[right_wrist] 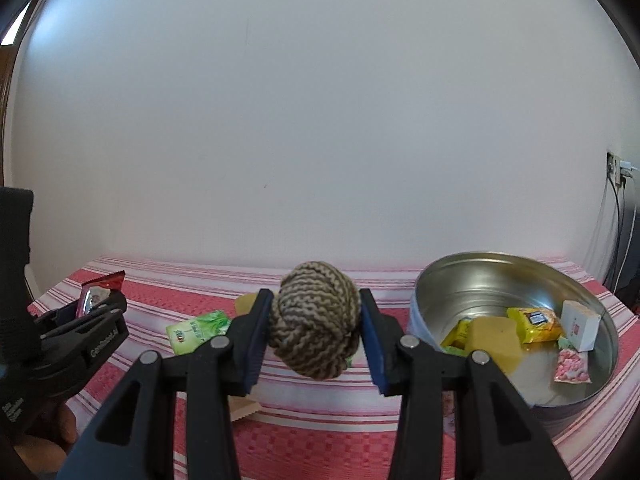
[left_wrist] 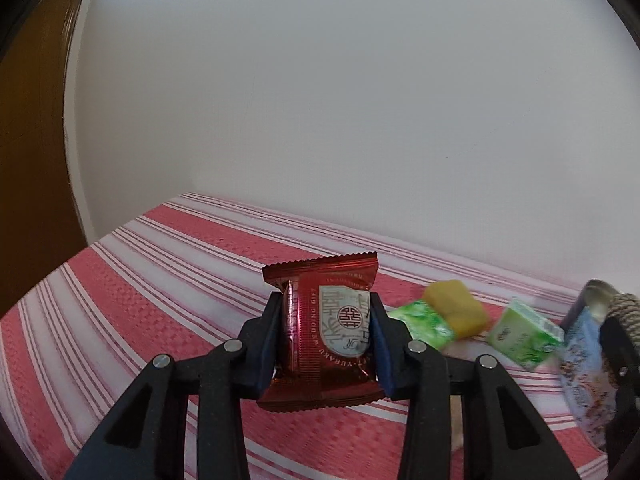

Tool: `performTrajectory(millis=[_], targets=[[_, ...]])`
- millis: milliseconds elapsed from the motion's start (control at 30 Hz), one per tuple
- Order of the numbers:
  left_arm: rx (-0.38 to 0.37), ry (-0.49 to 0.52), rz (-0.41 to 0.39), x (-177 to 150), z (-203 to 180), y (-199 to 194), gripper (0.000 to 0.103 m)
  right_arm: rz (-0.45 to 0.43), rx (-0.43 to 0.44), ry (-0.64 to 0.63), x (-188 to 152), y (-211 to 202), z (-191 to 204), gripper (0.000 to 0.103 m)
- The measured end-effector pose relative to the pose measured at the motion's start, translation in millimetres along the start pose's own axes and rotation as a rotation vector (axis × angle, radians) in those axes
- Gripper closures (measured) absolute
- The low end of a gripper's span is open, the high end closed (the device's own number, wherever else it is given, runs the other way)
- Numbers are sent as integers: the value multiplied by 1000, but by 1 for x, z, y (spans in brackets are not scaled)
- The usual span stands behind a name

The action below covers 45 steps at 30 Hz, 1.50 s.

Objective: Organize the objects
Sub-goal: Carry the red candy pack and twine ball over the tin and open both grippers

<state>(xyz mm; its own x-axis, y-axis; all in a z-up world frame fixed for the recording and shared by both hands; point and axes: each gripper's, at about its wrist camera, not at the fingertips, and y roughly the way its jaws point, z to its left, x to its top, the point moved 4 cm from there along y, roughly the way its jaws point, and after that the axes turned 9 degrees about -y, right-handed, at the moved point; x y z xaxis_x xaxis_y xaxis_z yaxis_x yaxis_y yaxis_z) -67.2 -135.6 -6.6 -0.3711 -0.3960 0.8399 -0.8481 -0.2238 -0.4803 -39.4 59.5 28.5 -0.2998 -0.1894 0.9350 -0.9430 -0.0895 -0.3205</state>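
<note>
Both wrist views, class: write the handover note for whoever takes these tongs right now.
Left tongs: shut on the red snack packet, held above the striped cloth.
Right tongs: shut on the rope ball.
Done: several packets and a yellow block already lie in the metal tin.
Left: both held items, plus two green packets and a yellow block on the cloth.

The cloth (left_wrist: 160,264) was red-and-white striped, the packet (left_wrist: 326,332) dark red, the rope ball (right_wrist: 314,322) tan-and-brown — the tin's (right_wrist: 516,276) inside perhaps silver.
</note>
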Motion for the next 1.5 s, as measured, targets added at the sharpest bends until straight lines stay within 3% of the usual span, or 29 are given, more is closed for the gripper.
performTrajectory(millis=[200, 433, 667, 1167, 1500], targets=[[-87, -20, 4, -5, -9, -13, 60, -21, -13, -11, -1, -12, -14, 60], [-121, -6, -1, -14, -34, -31, 60, -35, -31, 8, -3, -23, -35, 60], [-208, -34, 7, -15, -36, -37, 60, -60, -49, 13, -3, -37, -54, 60], [-239, 93, -10, -29, -101, -49, 60, -91, -114, 66, -7, -50, -114, 60], [-304, 151, -19, -37, -149, -66, 60, -98, -182, 87, -8, -56, -157, 60]])
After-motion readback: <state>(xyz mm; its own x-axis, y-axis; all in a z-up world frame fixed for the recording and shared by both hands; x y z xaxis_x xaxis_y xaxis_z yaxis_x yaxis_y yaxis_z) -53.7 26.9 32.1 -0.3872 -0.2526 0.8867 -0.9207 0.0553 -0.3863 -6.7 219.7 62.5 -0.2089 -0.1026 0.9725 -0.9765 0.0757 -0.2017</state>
